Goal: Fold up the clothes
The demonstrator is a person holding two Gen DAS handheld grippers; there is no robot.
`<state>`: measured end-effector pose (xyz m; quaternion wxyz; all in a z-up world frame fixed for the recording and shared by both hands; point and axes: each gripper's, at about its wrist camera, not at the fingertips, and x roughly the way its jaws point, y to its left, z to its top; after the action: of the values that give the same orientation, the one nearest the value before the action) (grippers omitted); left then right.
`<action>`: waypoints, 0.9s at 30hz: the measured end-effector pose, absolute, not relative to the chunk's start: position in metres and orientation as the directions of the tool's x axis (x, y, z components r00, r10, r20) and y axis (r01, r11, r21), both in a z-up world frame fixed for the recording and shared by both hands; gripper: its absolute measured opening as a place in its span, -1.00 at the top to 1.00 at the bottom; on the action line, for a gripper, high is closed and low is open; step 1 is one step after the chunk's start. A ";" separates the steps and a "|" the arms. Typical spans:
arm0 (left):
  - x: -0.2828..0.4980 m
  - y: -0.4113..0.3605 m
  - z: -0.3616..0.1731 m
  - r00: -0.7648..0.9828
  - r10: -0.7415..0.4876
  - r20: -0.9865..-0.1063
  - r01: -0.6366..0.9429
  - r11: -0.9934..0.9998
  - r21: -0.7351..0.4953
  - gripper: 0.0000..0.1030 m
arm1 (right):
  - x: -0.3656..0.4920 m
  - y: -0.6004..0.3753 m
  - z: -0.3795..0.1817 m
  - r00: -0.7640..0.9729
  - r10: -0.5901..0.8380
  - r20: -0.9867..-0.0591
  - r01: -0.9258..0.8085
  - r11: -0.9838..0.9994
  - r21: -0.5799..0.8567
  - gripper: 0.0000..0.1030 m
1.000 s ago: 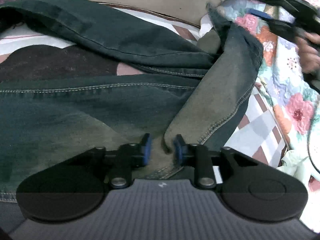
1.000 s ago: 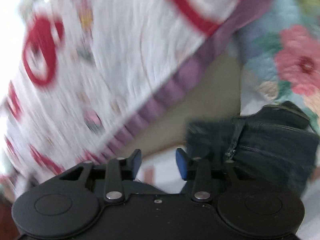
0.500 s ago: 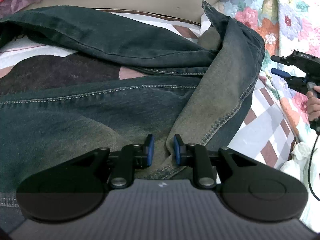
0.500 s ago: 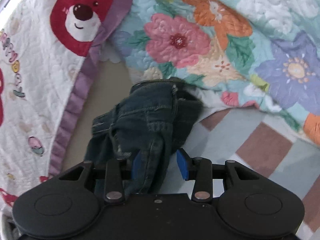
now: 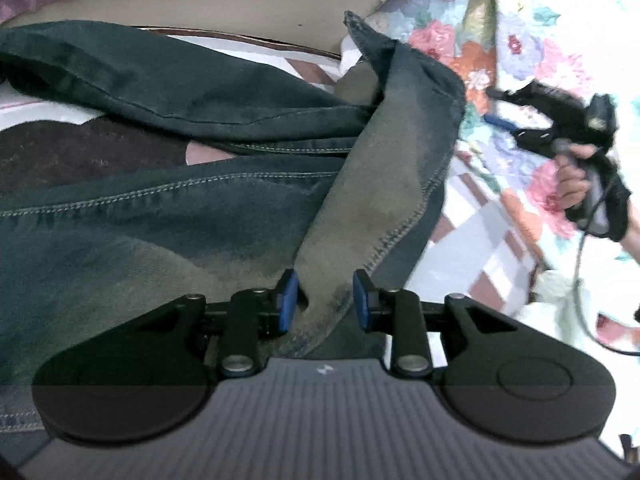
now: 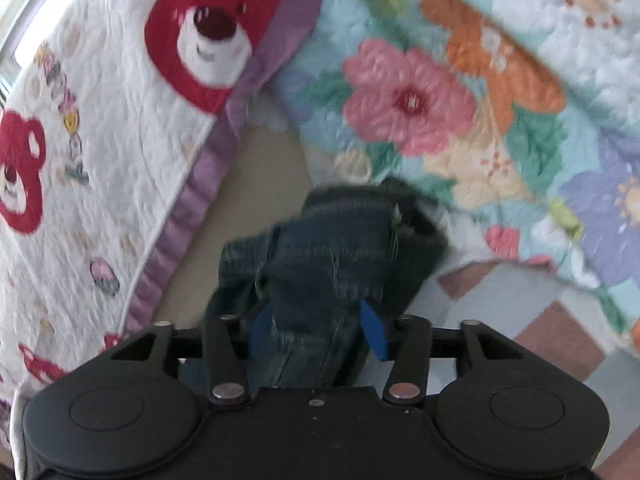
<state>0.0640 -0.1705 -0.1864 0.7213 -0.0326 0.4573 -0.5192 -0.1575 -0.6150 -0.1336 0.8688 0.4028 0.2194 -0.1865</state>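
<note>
Jeans (image 5: 208,216): dark blue denim with pale topstitching, lying spread over a bed, filling most of the left wrist view. One leg is doubled back across the other, its faded inner face turned up and running diagonally toward the upper right. In the right wrist view a bunched end of the same denim (image 6: 340,252) is lying by the edge of the floral quilt.

Left tongs (image 5: 325,300): black frame, blue pads. The jaws are opening. A narrow fold of the faded denim is sitting between the pads; a gap is showing on the right pad's side, so the pads are no longer pinching the cloth.

Right tongs (image 6: 318,330): black frame, blue pads, jaws opening and standing fairly wide. The bunched denim is lying between the pads; whether the pads are pressing on it is hard to tell through the blur. The same tool (image 5: 516,116) is showing at the right of the left wrist view, blurred, with a hand (image 5: 572,184) gripping its handle and a dark cable trailing down.

Floral quilt (image 6: 460,112): pink, orange and purple flowers on pale blue, lying to the right of the jeans.

Bear-print quilt (image 6: 100,128): white, red bear faces, purple ruffled border, lying to the left.

Checked sheet (image 6: 560,340): brown and grey squares, showing under the jeans.
</note>
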 end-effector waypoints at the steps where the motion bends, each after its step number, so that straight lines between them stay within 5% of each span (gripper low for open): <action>1: 0.067 -0.168 -0.185 0.034 -0.791 -0.611 0.715 0.446 -0.538 0.46 | -0.155 -0.614 -0.137 0.823 -0.145 -0.550 0.513 0.606 0.608 -0.08; 9: 0.073 -0.166 -0.181 0.012 -0.833 -0.553 0.666 0.419 -0.617 0.41 | -0.138 -0.632 -0.184 0.777 -0.238 -0.583 0.618 0.467 0.632 -0.33; 10: 0.071 -0.167 -0.181 0.015 -0.826 -0.563 0.671 0.426 -0.607 0.41 | -0.135 -0.631 -0.190 0.775 -0.253 -0.579 0.623 0.457 0.635 -0.25; 11: 0.069 -0.167 -0.182 0.018 -0.819 -0.573 0.676 0.432 -0.597 0.41 | -0.128 -0.625 -0.190 0.785 -0.259 -0.562 0.607 0.502 0.616 0.58; 12: 0.069 -0.167 -0.183 0.016 -0.818 -0.575 0.678 0.431 -0.595 0.41 | -0.122 -0.618 -0.189 0.796 -0.265 -0.545 0.590 0.546 0.595 0.74; 18: 0.080 -0.155 -0.174 0.067 -0.832 -0.551 0.662 0.450 -0.599 0.41 | -0.133 -0.549 -0.055 0.925 -0.237 -0.298 0.357 0.813 0.461 0.76; 22: 0.085 -0.139 -0.158 0.061 -0.901 -0.430 0.601 0.377 -0.705 0.28 | -0.192 -0.558 -0.009 0.866 -0.390 -0.313 0.487 0.800 0.351 0.80; 27: 0.065 -0.159 -0.152 -0.033 -0.878 -0.477 0.640 0.348 -0.685 0.22 | -0.290 -0.583 -0.094 0.624 -0.517 -0.586 0.769 0.538 0.345 0.80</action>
<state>0.0654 -0.1588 -0.1519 0.6829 -0.1308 0.4559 -0.5556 -0.2897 -0.5828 -0.0942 0.8509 0.2968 0.2125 -0.3778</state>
